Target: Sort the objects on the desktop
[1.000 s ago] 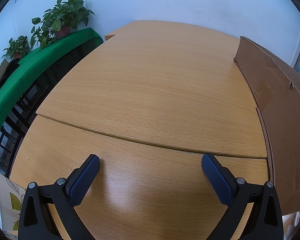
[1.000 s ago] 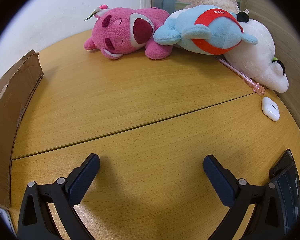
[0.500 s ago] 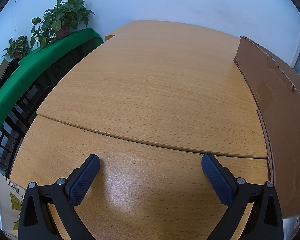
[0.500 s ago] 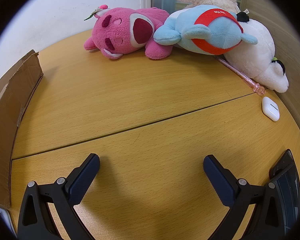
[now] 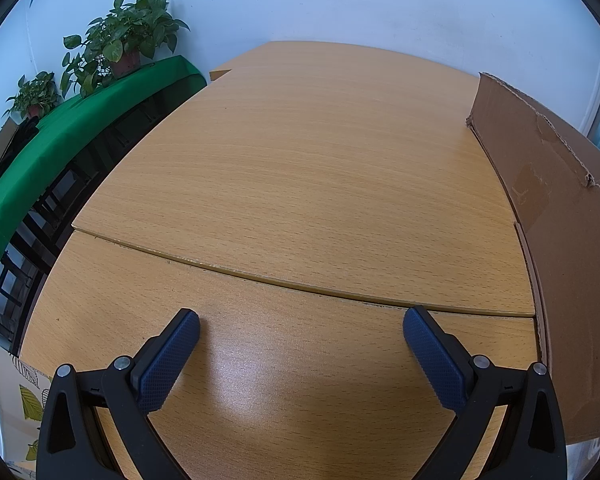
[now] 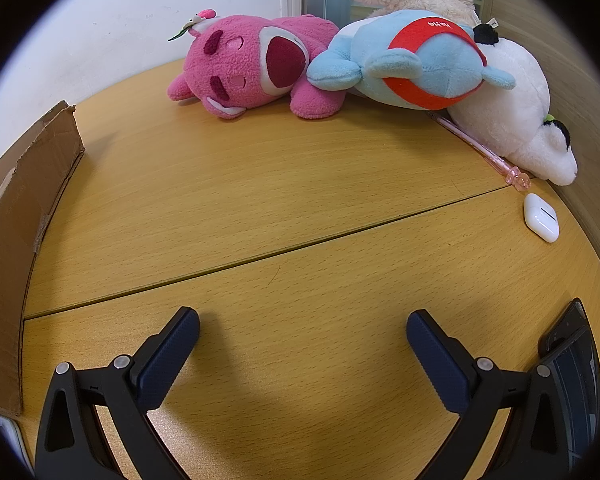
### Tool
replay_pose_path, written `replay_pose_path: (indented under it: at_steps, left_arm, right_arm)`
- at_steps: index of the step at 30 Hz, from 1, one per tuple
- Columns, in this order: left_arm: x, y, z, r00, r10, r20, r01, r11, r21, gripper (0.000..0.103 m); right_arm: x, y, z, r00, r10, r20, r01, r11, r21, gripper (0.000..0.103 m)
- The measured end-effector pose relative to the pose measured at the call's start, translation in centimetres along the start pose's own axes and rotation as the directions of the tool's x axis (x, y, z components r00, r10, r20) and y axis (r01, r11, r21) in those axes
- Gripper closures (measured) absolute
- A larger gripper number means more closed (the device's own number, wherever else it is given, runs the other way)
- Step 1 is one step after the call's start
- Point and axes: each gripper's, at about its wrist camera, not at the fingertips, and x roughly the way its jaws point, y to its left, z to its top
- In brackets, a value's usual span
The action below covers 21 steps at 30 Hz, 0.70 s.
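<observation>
In the right wrist view a pink plush bear (image 6: 256, 68), a blue plush with a red band (image 6: 412, 60) and a white plush (image 6: 512, 120) lie in a row at the desk's far edge. A pink pen (image 6: 480, 150) lies by the white plush and a white earbud case (image 6: 541, 217) sits near it. My right gripper (image 6: 302, 324) is open and empty, well short of them. My left gripper (image 5: 300, 322) is open and empty over bare desk. A cardboard box (image 5: 548, 216) stands to its right, also at the left of the right wrist view (image 6: 12, 216).
A dark device (image 6: 572, 368) lies at the near right desk edge. Potted plants (image 5: 120, 48) stand on a green-covered shelf (image 5: 60, 136) left of the desk. A seam (image 5: 300, 284) runs across the wooden desk.
</observation>
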Motion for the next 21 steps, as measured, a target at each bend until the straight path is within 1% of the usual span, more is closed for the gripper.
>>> replay_pose_path:
  at_steps: [12, 15, 18, 21]
  left_arm:
    - [0.0, 0.0, 0.0, 1.0, 0.0, 0.0, 0.0, 1.0, -0.001, 0.0]
    - [0.0, 0.0, 0.0, 1.0, 0.004, 0.0, -0.004, 1.0, -0.005, 0.0]
    - [0.1, 0.1, 0.1, 1.0, 0.005, 0.0, -0.005, 1.0, -0.009, 0.0]
    - [-0.1, 0.0, -0.2, 1.0, 0.013, -0.001, -0.013, 1.0, -0.018, 0.0]
  right_arm:
    - [0.0, 0.0, 0.0, 1.0, 0.0, 0.001, 0.0, 1.0, -0.001, 0.0]
    - [0.3, 0.1, 0.6, 1.0, -0.005, -0.001, 0.005, 1.0, 0.005, 0.0]
    - [-0.2, 0.3, -0.1, 1.0, 0.012, -0.002, -0.012, 1.0, -0.016, 0.0]
    - [-2.0, 0.8, -2.5, 0.999, 0.038, -0.021, -0.039, 0.998, -0.058, 0.0]
